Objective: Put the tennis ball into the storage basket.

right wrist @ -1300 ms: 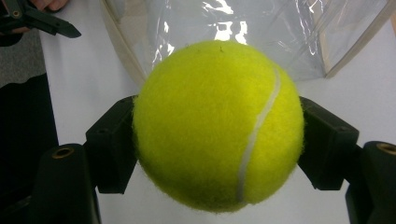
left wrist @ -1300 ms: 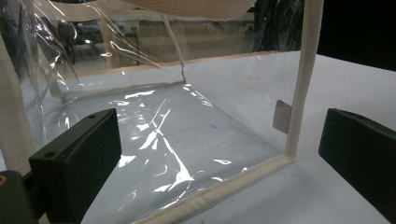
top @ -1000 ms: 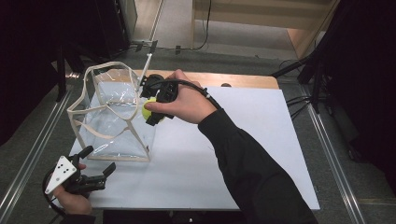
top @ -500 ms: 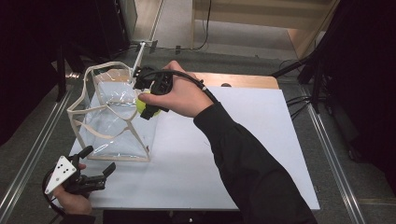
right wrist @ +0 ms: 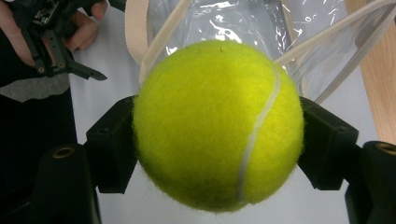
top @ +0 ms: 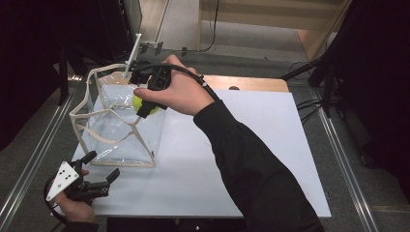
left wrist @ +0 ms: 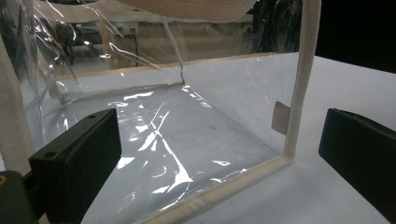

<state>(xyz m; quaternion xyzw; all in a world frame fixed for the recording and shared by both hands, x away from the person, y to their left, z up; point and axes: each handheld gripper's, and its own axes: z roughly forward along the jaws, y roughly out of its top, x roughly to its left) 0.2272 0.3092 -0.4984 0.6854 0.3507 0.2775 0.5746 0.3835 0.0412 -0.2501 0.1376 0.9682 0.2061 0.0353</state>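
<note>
**Tennis ball held over the clear bag**

The right gripper (top: pixel 145 107) clamps a fuzzy yellow-green tennis ball (right wrist: pixel 217 123) with a white seam, above the open top of the clear bag (top: pixel 118 128). The bag's beige handles (top: pixel 99 72) arch at ten o'clock of the ball. The left gripper (top: pixel 99 171), jaws apart and empty, rests at the bag's seven o'clock corner on the white table (top: pixel 251 159).

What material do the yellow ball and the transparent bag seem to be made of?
The ball looks like fuzzy yellow-green felt with a matt nap and a pale curved seam, as on a tennis ball. The bag seems to be thin clear plastic film, glossy, with creases and bright glare; its edging and handles look like cream woven fabric tape, though the weave is hard to confirm.
</note>
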